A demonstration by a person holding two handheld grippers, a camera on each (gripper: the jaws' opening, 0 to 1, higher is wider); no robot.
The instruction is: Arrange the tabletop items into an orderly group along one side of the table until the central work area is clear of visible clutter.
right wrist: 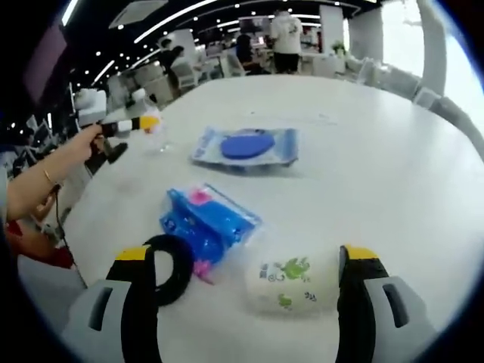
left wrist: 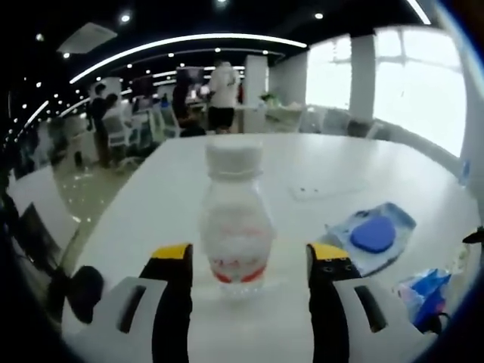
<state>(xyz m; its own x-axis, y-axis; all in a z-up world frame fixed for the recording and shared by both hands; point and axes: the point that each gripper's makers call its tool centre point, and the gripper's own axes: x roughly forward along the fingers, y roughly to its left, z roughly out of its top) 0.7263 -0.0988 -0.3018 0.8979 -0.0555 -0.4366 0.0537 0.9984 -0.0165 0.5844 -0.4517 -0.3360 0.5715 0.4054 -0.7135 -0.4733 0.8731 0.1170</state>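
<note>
In the left gripper view a small clear bottle (left wrist: 235, 219) with a white cap and a red band near its base stands upright on the white table (left wrist: 333, 170), close to the near edge. It sits between the left gripper (left wrist: 250, 261) jaws, whose yellow-tipped black fingers (left wrist: 173, 280) are spread wide on either side of it — a gap shows between each finger and the bottle, so nothing is gripped. To the right of the bottle lies a flat clear packet with a blue oval (left wrist: 375, 236) inside, and further right, near the table's edge, a crumpled blue packet (left wrist: 423, 293).

In the right gripper view the right gripper (right wrist: 249, 283) also stands wide open, low over the table. Between its jaws lies a white rounded pouch with green print (right wrist: 291, 283), nearer the right finger; whether that finger touches it cannot be told. Just beside the left finger is a black ring (right wrist: 170, 265), and the blue packet (right wrist: 208, 221), with pink spots, lies touching it, just beyond the pouch. Further off lies the oval packet (right wrist: 246, 146). At far left a person's hand (right wrist: 76, 151) holds the left gripper (right wrist: 140, 123) at the bottle (right wrist: 155, 132) — small and blurred here.

People stand at desks in the background.
</note>
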